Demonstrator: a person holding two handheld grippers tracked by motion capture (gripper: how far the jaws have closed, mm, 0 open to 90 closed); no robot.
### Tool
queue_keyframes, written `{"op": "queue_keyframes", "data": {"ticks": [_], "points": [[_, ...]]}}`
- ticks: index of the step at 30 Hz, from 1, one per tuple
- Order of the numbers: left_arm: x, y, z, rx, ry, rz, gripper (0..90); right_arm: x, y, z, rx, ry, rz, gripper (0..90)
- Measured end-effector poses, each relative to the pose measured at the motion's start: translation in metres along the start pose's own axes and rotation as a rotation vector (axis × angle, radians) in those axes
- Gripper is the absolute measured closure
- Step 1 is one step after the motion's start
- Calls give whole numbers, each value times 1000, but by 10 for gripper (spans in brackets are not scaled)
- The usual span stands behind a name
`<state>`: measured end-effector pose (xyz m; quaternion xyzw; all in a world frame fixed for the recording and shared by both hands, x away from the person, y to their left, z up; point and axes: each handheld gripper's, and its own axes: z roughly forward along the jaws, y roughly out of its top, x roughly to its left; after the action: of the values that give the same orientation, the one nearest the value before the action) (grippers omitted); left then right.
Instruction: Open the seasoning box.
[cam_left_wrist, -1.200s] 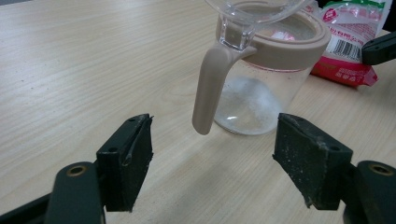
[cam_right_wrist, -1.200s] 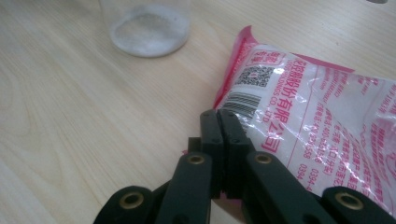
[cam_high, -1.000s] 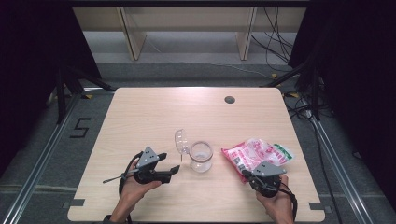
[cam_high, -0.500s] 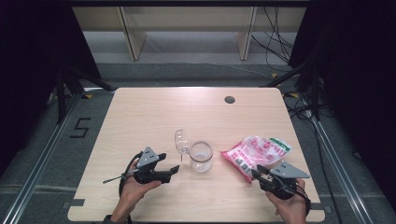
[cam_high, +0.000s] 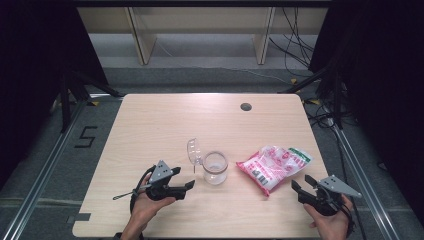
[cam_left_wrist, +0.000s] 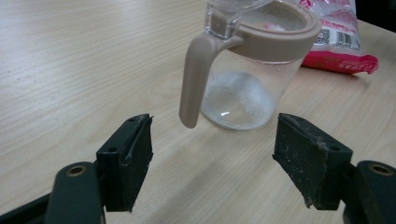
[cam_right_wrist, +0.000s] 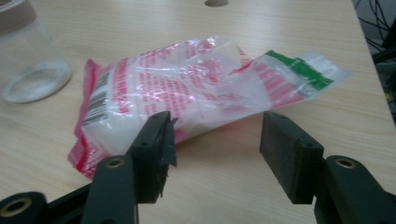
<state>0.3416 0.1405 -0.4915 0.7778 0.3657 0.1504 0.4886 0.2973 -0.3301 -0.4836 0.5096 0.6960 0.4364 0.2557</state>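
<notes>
A clear jar (cam_high: 215, 167) with a tan rim and handle stands near the table's front, its flip lid (cam_high: 193, 150) raised; a little white powder lies at the bottom of the jar (cam_left_wrist: 247, 70). A pink and white plastic bag (cam_high: 274, 165) with a green strip lies to its right. My left gripper (cam_high: 189, 185) rests open just left of the jar; the handle is a short way beyond the left gripper (cam_left_wrist: 212, 154). My right gripper (cam_high: 301, 182) is right of the bag; its jaws have just been opening. The bag (cam_right_wrist: 201, 88) lies just past the right gripper (cam_right_wrist: 217, 149), nothing between the pads.
The wooden table (cam_high: 165, 125) has a round cable hole (cam_high: 245, 106) at the back right. Its front edge runs close under both hands. Cables lie on the floor at the right. The jar (cam_right_wrist: 28, 65) stands left of the bag in the right gripper view.
My right gripper has let go of the bag, opened, and drawn back to the right along the front edge. The bag now lies free on the table. The left gripper stayed put.
</notes>
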Motion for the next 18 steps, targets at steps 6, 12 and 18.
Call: {"op": "queue_keyframes", "data": {"ticks": [6, 12, 18], "points": [[-4, 3, 2, -8, -12, 7, 275, -8, -3, -3, -1, -9, 51, 409], [-9, 5, 1, -6, -23, 20, 275, -27, -5, 1, 3, -17, 75, 352], [-11, 6, 0, -7, -29, 21, 275, -32, -7, 10, 26, 26, 144, 315]]}}
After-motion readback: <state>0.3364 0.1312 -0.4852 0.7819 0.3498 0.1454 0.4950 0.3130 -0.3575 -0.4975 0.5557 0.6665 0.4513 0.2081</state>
